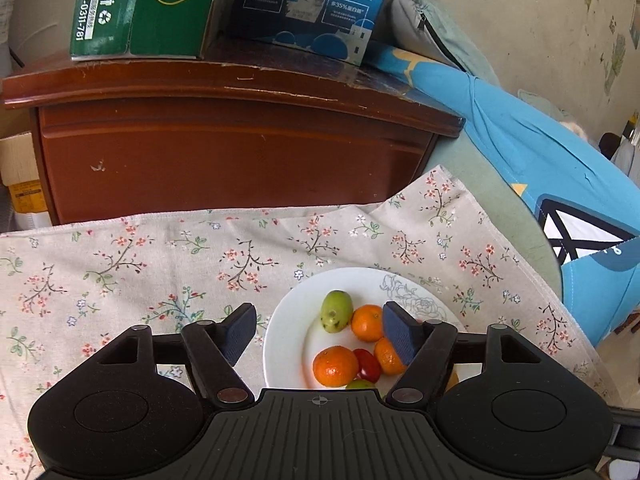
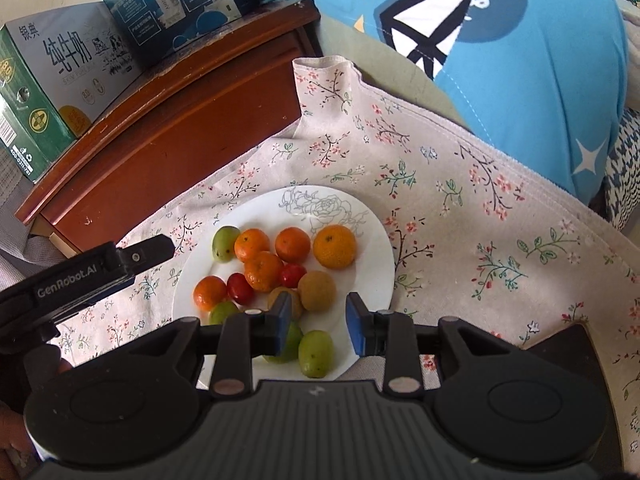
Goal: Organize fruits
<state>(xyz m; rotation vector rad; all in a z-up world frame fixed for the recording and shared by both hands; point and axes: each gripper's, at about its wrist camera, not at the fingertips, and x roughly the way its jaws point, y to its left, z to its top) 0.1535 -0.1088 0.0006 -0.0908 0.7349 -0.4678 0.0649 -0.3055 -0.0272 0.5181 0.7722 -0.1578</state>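
Observation:
A white plate (image 2: 376, 240) with a drawn rose holds the fruit: several mandarins (image 2: 334, 246), two cherry tomatoes (image 2: 240, 288), brown kiwis (image 2: 317, 290) and green fruits (image 2: 316, 353). My right gripper (image 2: 319, 316) hangs over the plate's near side, its blue pads apart and touching nothing; a green fruit lies below the gap. My left gripper (image 1: 318, 324) stands wide open over the plate's (image 1: 276, 340) left part, with a green fruit (image 1: 337, 311) and mandarins (image 1: 335, 366) under the gap. One of its fingers (image 2: 152, 250) shows at the plate's left edge.
The plate rests on a floral cloth (image 1: 120, 264). Behind it stands a brown wooden cabinet (image 1: 240, 152) bearing a green carton (image 1: 140, 8) and a blue carton (image 1: 312, 0). A blue cushion (image 1: 560, 168) lies to the right.

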